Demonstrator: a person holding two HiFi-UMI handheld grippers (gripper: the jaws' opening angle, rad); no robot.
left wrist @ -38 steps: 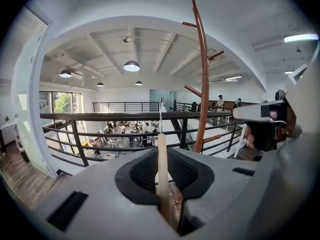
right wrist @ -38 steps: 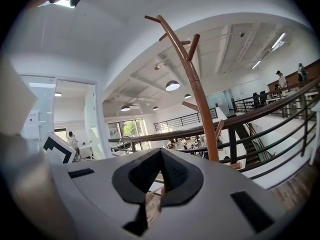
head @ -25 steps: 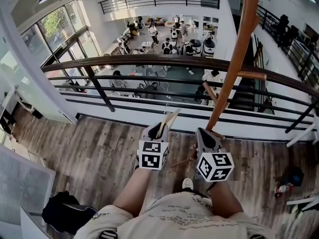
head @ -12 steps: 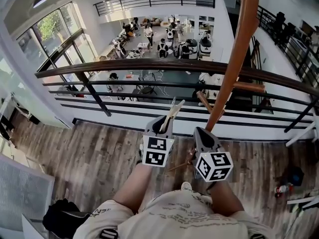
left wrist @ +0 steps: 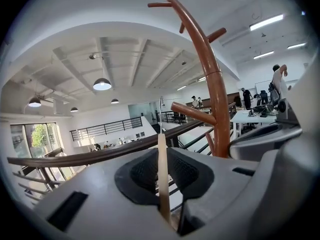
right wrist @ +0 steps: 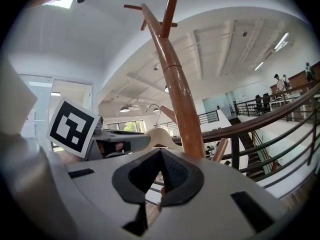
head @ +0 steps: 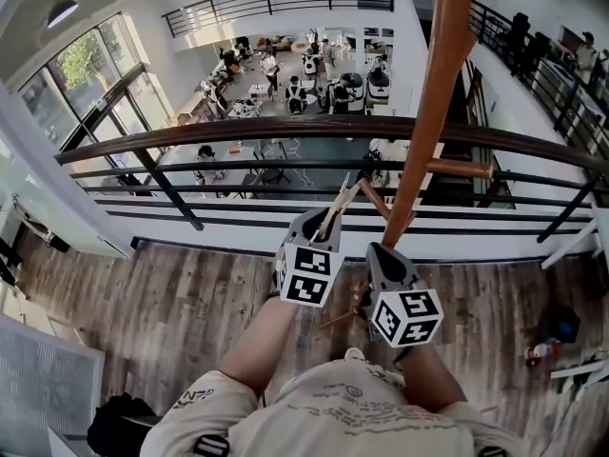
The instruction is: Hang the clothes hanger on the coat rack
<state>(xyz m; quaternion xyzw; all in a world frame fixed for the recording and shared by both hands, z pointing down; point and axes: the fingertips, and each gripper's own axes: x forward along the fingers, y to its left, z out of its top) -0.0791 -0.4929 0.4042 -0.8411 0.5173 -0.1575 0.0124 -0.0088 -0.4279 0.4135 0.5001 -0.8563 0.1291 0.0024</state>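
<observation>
The brown wooden coat rack (head: 433, 93) rises just ahead of me, with short pegs (head: 459, 168) sticking out low on its pole. My left gripper (head: 317, 221) is shut on a pale wooden clothes hanger (head: 341, 206), whose upper end points at a lower peg (head: 373, 199). In the left gripper view the hanger (left wrist: 161, 174) runs as a thin strip between the jaws, with the rack (left wrist: 216, 94) to the right. My right gripper (head: 381, 252) sits beside the pole's base with its jaw tips together. From it I see the hanger (right wrist: 159, 134) and the rack (right wrist: 182, 99).
A dark curved railing (head: 238, 131) runs across right behind the rack, with an open office floor and people far below. Wood flooring (head: 171, 303) lies underfoot. A black bag (head: 119, 431) rests at lower left and small items (head: 547, 346) at right.
Both grippers have moved up and forward toward the rack. The left gripper has carried the hanger's upper end closer to the lower peg.
</observation>
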